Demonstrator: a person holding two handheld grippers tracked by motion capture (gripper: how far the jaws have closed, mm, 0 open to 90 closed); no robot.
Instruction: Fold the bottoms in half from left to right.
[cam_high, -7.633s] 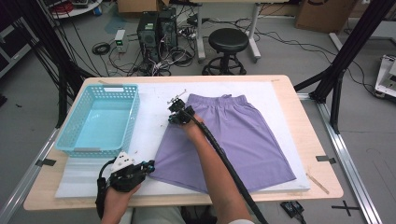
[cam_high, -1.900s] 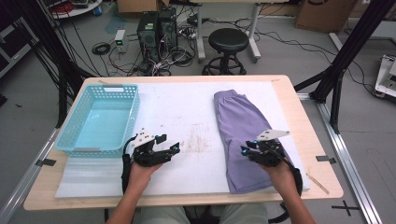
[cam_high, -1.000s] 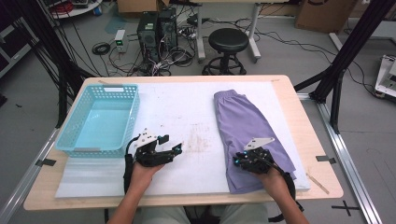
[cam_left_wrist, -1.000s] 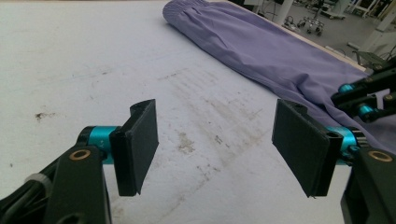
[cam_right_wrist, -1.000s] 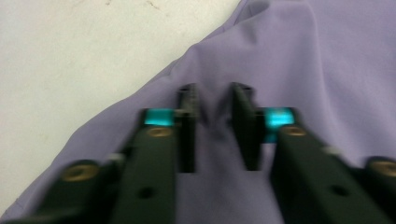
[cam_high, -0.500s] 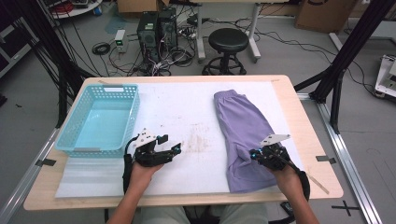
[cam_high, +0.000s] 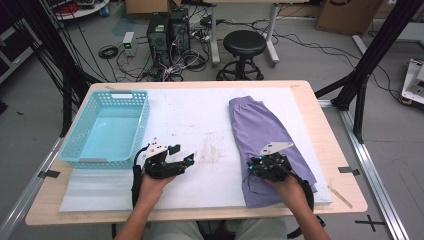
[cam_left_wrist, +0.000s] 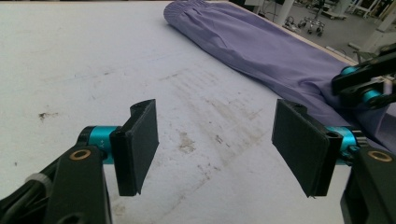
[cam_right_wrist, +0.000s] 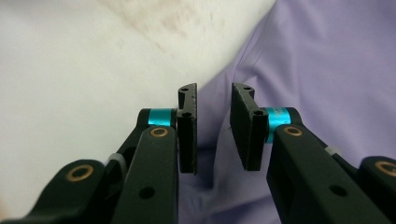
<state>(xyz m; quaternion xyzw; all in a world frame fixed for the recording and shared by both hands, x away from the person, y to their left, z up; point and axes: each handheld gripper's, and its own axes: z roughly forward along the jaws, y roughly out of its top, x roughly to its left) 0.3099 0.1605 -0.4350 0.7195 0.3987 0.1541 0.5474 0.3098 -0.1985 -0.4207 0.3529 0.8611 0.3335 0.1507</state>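
Observation:
Purple shorts (cam_high: 265, 125) lie folded lengthwise on the right side of the white mat (cam_high: 200, 115). My right gripper (cam_high: 253, 167) hovers over their near left edge, pointing left. In the right gripper view its jaws (cam_right_wrist: 214, 126) have just been opening and stand a little apart above the fabric (cam_right_wrist: 327, 56), with nothing pinched between the pads. My left gripper (cam_high: 182, 154) rests over the bare mat at centre-left, open wide and empty (cam_left_wrist: 215, 140). The left gripper view also shows the shorts (cam_left_wrist: 261, 51) and the right gripper (cam_left_wrist: 364, 84) at the far right.
A light blue plastic basket (cam_high: 142, 120) stands at the left of the table, nothing inside it. The mat has faint brown stains (cam_high: 212, 152) in the middle. Beyond the table's far edge are a black stool (cam_high: 245, 45) and computer boxes.
The shorts, spread flat earlier, are now folded into a narrow strip. In the last second my right gripper shifted right, then back left, and its jaws parted. My left gripper stayed still.

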